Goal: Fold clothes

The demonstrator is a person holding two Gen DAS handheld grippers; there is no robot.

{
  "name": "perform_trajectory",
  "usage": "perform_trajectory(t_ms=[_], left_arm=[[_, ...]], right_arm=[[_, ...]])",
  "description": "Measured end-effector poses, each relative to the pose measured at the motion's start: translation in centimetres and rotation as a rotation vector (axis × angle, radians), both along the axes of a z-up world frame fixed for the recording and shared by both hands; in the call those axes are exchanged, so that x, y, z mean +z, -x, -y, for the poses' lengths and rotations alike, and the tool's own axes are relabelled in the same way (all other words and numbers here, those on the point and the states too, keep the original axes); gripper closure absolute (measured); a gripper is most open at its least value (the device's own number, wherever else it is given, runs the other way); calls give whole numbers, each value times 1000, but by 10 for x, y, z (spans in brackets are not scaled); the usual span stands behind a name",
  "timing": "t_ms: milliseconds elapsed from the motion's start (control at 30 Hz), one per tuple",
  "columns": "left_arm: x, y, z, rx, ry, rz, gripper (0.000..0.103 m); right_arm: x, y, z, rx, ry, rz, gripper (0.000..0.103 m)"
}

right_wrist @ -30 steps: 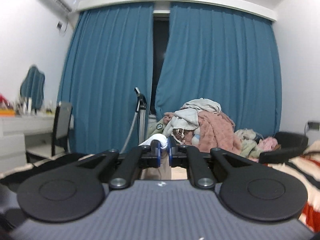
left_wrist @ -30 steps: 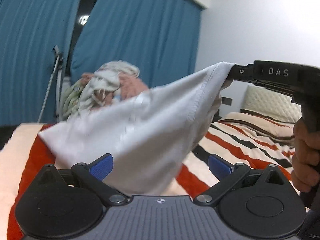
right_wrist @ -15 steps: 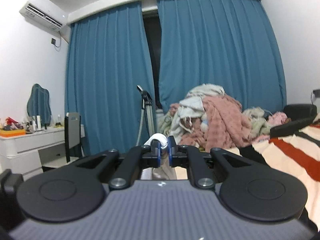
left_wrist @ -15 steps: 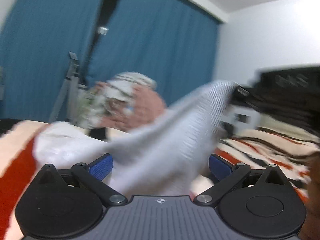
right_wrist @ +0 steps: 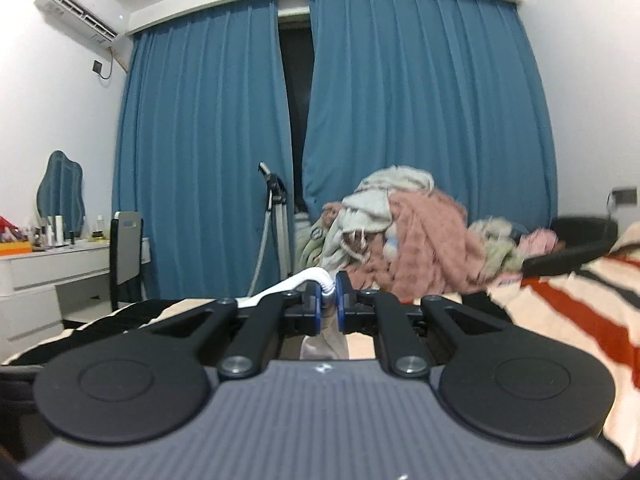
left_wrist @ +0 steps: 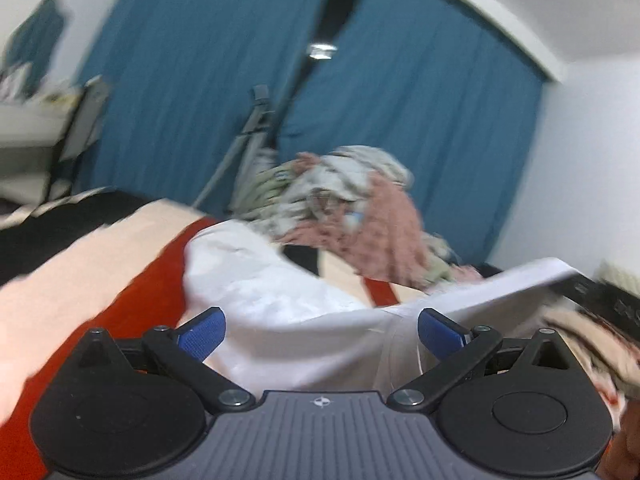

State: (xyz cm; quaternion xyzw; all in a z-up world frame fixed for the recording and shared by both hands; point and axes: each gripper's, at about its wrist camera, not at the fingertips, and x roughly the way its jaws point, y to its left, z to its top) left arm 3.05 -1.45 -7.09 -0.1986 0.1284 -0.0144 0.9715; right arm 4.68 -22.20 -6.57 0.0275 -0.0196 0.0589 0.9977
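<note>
Right gripper (right_wrist: 328, 298) has its fingers pinched tight on a corner of the white shirt (left_wrist: 280, 304), pointing about level at the blue curtains (right_wrist: 420, 120). Left gripper (left_wrist: 320, 330) is spread wide, blue fingers (left_wrist: 200, 332) gripping nothing, with the shirt draped across between them. The shirt lies on the striped bed (left_wrist: 100, 276), rising toward 3 o'clock. Compared with a second ago, the left view has rolled and the shirt hangs lower, with the clothes pile (right_wrist: 400, 232) now showing above it.

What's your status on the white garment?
Right hand-held gripper shut on white cotton garment. Left hand-held gripper open, garment between its fingers. Nothing blocking.
</note>
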Motion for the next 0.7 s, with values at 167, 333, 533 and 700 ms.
perform_trajectory(t_ms=[167,333,533,700], left_arm=[[-3,-11,-43,100,185,-114,0],[6,-26,-25,-43,117,-93,0],[3,-12,57,-325,-162,55,0],[-11,-23,100,-313,-266,61,0]], right_arm=[[0,0,10,-59,-43,20,93],[2,-5,12,-31,-47,-12,92],[11,-4,18,52,-121,-61,93],[8,-4,24,59,-139,-74,93]])
